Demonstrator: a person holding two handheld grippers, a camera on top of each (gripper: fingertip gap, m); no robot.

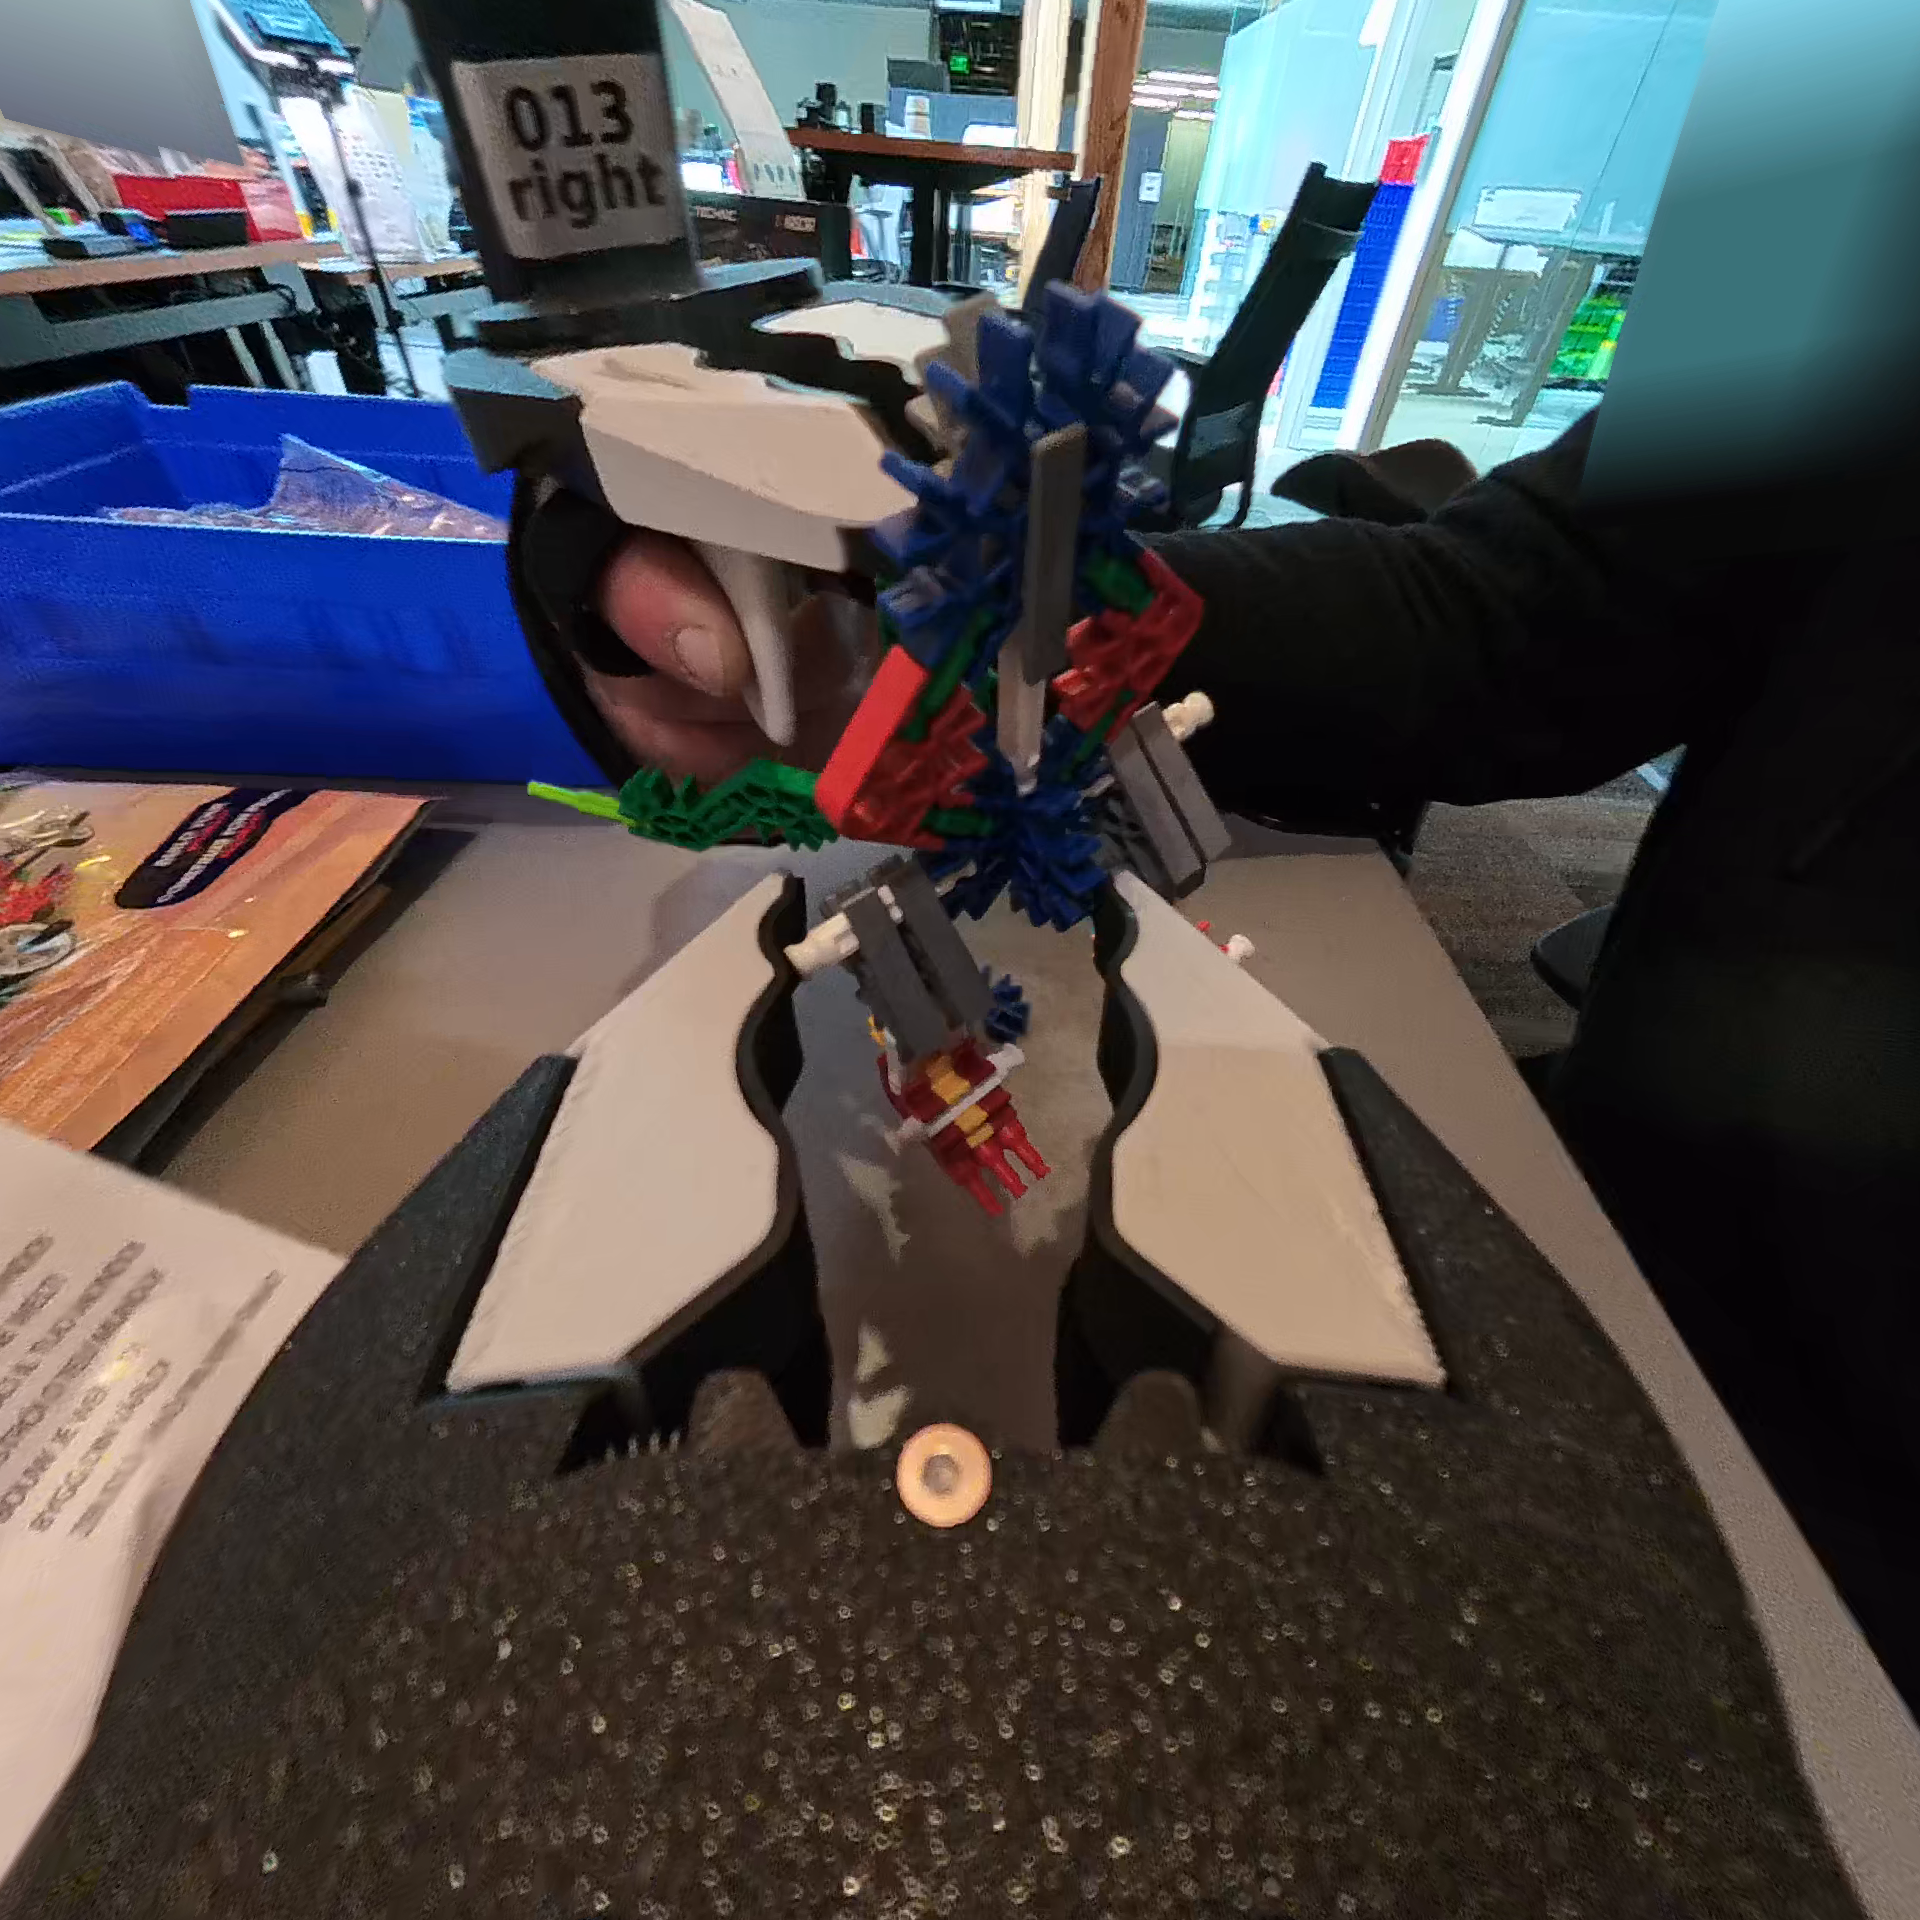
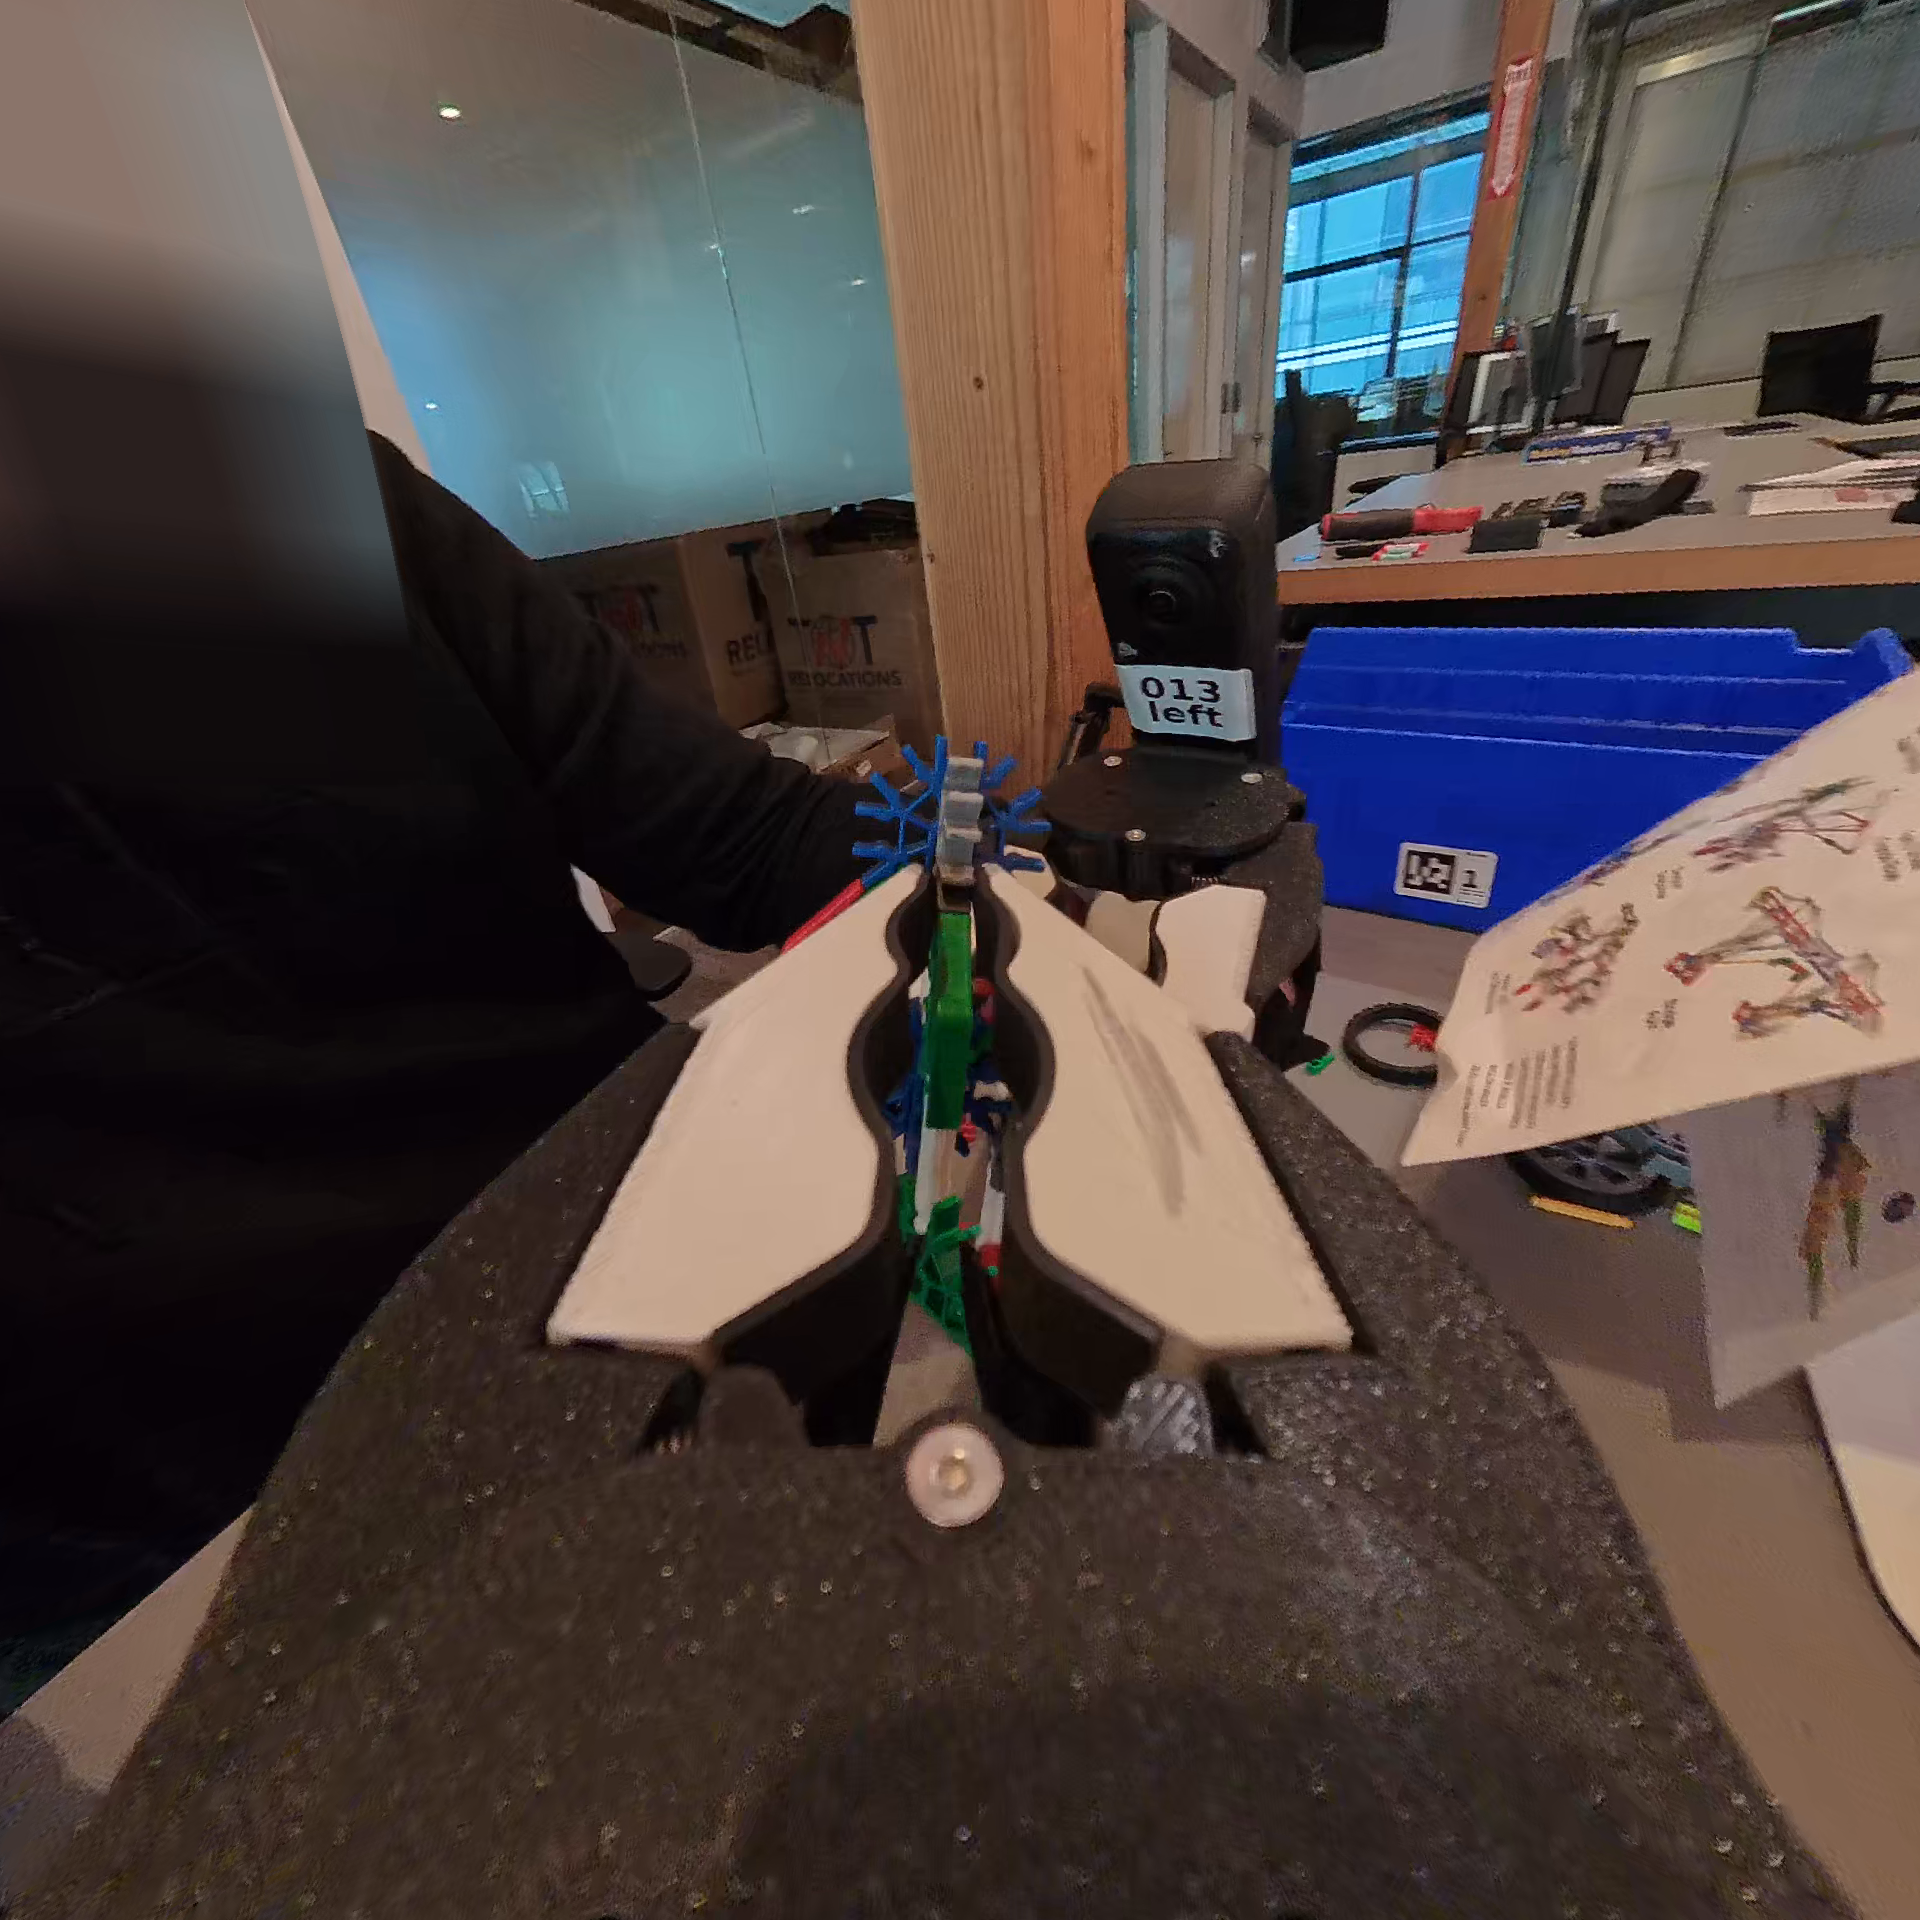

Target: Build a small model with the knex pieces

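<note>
White right gripper (image 2: pixel 951 894) jaws clamped on plastic rod-and-connector model (image 1: pixel 997 665), left gripper (image 1: pixel 945 914) jaws apart beneath it

Past the left tongs (image 1: pixel 945 914), up to their left, a white label (image 1: pixel 571 156) with black print sits on a black post. Left of them lie a booklet (image 1: pixel 187 935) with a printed cover and a white page (image 1: pixel 104 1403) of blurred lines. Beyond the right tongs (image 2: pixel 951 883) another white label (image 2: pixel 1184 701) wraps a black camera (image 2: pixel 1179 582). To its right are a code sticker (image 2: pixel 1444 873) on a blue bin (image 2: pixel 1558 748) and a sheet (image 2: pixel 1714 935) of pictures and small print. Left of the camera stand printed cardboard boxes (image 2: pixel 831 644)
</note>
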